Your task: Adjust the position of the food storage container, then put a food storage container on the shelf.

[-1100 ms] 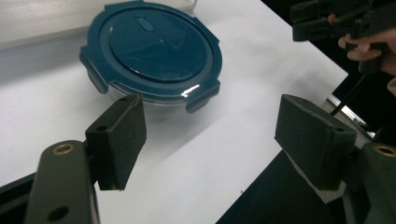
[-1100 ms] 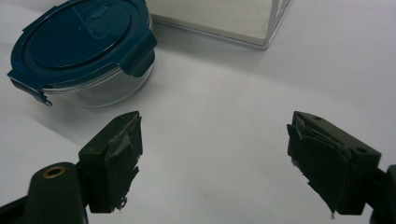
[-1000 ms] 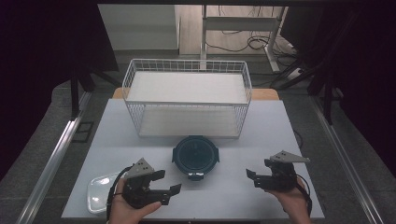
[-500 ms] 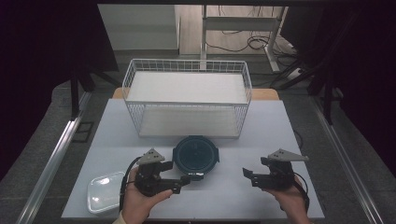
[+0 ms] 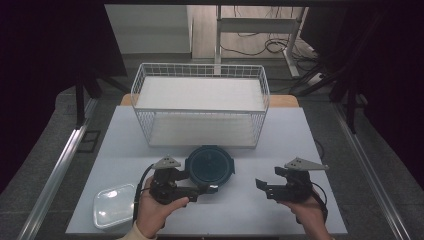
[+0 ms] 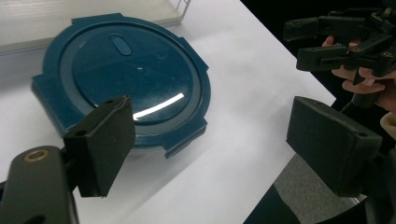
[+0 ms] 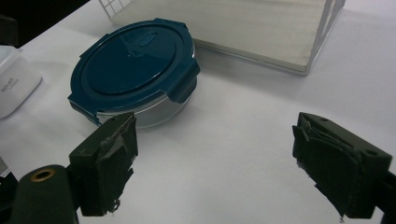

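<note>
The round glass container with the dark blue clip-on lid (image 5: 210, 166) is standing on the white tabletop (image 5: 280, 135), just in front of the white wire basket (image 5: 200, 102) and between the two grippers. Nothing is being held yet: the container is sitting untouched, with its lid on and, as far as the clips can be seen in the right gripper view (image 7: 135, 70), closed down.

The left gripper (image 5: 204, 188) is being held low at the container's near edge, and its fingers are being kept wide apart; in the left gripper view one finger (image 6: 103, 142) is seen overlapping the lid's rim (image 6: 122, 84), though whether it is touching cannot be told. The right gripper (image 5: 262, 186) is being held well apart from the container, to its right, with its fingers (image 7: 109, 161) also spread wide and closing on nothing.

A clear, lidded rectangular plastic box (image 5: 115, 205) is lying at the near left corner of the tabletop, beside the left hand (image 5: 155, 210).

The work is judged to be at its start: the approach is being made, while the grasp, the lift and any placing, perhaps into the basket, are all being left to do.
</note>
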A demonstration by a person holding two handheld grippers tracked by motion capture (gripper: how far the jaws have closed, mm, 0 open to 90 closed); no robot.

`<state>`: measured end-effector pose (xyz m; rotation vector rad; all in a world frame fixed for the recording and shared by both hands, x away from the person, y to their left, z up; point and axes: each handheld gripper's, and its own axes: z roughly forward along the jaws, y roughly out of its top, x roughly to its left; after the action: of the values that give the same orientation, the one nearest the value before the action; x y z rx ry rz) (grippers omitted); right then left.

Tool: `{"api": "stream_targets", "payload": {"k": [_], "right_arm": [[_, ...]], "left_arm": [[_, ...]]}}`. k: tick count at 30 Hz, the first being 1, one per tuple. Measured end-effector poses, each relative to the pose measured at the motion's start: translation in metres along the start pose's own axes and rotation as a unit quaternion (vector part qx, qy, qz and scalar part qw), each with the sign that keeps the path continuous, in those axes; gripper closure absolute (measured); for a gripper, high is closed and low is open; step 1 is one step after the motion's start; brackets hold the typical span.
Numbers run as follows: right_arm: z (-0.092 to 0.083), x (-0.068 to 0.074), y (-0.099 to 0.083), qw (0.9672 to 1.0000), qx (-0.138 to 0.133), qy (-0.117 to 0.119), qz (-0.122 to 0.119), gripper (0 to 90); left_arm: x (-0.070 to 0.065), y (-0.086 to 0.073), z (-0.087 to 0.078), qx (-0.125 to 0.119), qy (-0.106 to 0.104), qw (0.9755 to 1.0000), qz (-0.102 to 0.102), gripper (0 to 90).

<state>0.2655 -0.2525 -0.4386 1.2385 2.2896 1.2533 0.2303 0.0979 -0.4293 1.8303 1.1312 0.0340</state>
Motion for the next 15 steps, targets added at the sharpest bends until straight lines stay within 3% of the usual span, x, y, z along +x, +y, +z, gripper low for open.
{"api": "stream_targets", "payload": {"k": [4, 15], "right_arm": [[0.0, 0.002, 0.002, 1.0, -0.001, 0.003, -0.001, 13.0], [0.012, 0.009, 0.017, 0.9997, 0.003, 0.024, -0.003, 10.6]], "left_arm": [[-0.002, 0.0, 0.005, 0.007, -0.001, 1.0, 0.002, 14.6], [0.015, 0.012, 0.024, 0.028, 0.025, 0.9989, -0.03, 10.6]]}}
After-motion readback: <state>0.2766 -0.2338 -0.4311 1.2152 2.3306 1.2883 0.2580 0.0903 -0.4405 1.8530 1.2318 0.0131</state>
